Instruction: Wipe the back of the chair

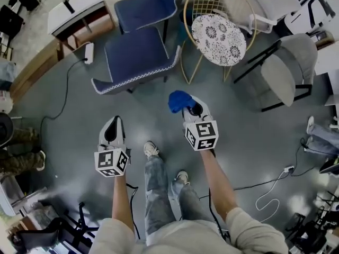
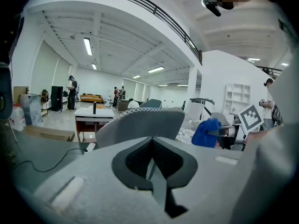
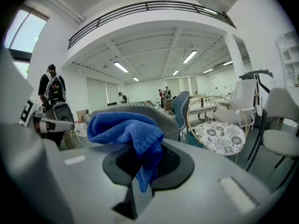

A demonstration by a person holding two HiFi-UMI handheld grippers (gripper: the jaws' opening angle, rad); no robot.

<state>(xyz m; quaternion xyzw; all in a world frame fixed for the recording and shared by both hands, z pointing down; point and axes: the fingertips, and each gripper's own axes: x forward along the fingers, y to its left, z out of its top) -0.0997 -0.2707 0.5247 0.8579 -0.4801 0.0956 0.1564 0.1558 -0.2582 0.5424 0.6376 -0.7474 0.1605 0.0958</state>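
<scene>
The chair (image 1: 139, 57) stands ahead, apparently untouched; right claw (image 1: 191, 109) pinches a blue cloth (image 1: 178, 100), left claw (image 1: 112, 126) closed, empty

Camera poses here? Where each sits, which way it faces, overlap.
Head view: on the person's head, facing steeply down at the floor; shows both forearms, legs, left gripper, right gripper.
Left gripper view: rides the left gripper, facing along its shut jaws at the blue padded chair.
Right gripper view: rides the right gripper, along jaws clamping a blue microfibre cloth.
Shared: all three show chair and cloth.
</scene>
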